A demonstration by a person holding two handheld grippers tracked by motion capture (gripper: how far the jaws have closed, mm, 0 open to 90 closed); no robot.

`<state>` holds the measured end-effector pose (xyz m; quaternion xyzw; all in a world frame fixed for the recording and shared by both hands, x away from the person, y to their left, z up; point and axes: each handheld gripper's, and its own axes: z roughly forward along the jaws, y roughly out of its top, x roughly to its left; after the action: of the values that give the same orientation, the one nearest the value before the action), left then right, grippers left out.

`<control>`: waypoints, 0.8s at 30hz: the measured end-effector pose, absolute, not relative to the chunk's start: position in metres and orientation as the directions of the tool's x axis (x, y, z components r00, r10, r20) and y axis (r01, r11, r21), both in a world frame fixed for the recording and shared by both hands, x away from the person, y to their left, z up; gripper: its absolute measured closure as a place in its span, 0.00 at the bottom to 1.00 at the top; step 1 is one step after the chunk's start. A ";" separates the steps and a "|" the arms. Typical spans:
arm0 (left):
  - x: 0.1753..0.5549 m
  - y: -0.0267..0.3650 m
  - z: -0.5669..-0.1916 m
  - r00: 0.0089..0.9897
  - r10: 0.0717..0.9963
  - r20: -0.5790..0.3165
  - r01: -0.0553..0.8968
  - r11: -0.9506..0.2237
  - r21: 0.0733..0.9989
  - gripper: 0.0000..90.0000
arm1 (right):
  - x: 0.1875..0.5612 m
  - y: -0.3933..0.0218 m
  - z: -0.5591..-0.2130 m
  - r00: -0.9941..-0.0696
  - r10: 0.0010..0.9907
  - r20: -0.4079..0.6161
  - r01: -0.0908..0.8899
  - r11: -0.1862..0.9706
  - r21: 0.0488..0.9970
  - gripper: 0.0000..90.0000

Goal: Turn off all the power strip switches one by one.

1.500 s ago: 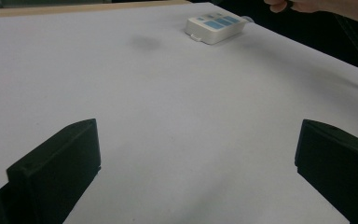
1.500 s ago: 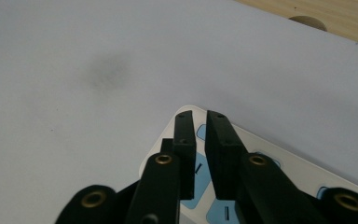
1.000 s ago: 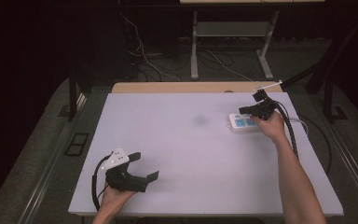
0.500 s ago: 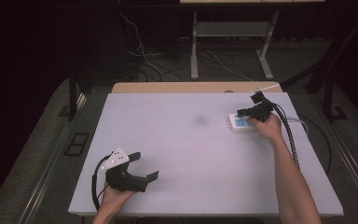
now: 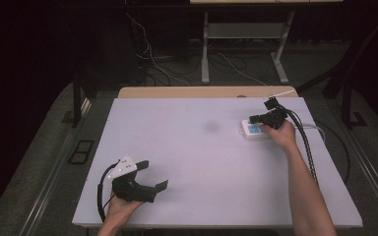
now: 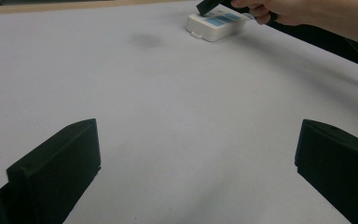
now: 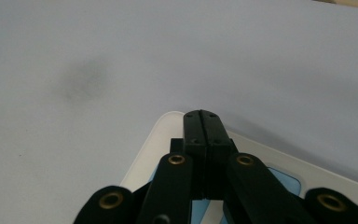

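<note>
A small white box point(image 5: 254, 131) with blue panels on top lies at the back right of the white table point(image 5: 211, 162). My right gripper point(image 5: 252, 119) is shut, its tips pointing left above the box's top. In the right gripper view the shut jaws point(image 7: 207, 117) reach out past the rounded edge of the box point(image 7: 142, 161); I cannot tell whether they touch it. My left gripper point(image 5: 153, 174) rests near the front left edge, open wide with nothing between its jaws. The left gripper view looks between those jaws point(image 6: 198, 177) at the far box point(image 6: 212, 25) and the right gripper point(image 6: 207, 5).
A faint grey smudge point(image 5: 210, 126) marks the table left of the box. A ribbed black cable point(image 5: 307, 147) runs along the right forearm. Table legs and loose cables point(image 5: 177, 64) stand on the dark floor beyond the far edge.
The right gripper has shifted very slightly over the box. The left gripper has stayed where it was.
</note>
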<state>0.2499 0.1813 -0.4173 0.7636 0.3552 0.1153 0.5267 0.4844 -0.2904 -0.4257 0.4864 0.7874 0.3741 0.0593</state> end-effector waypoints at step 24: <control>0.251 0.183 -0.417 0.717 0.669 -0.198 0.422 -0.191 0.886 0.00 | 0.476 -0.289 -0.426 -0.503 0.825 0.257 0.693 0.207 0.691 1.00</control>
<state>0.2514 0.1835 -0.4174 0.7627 0.3576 0.1170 0.5260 0.4763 -0.2890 -0.4262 0.4913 0.7723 0.3939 0.0841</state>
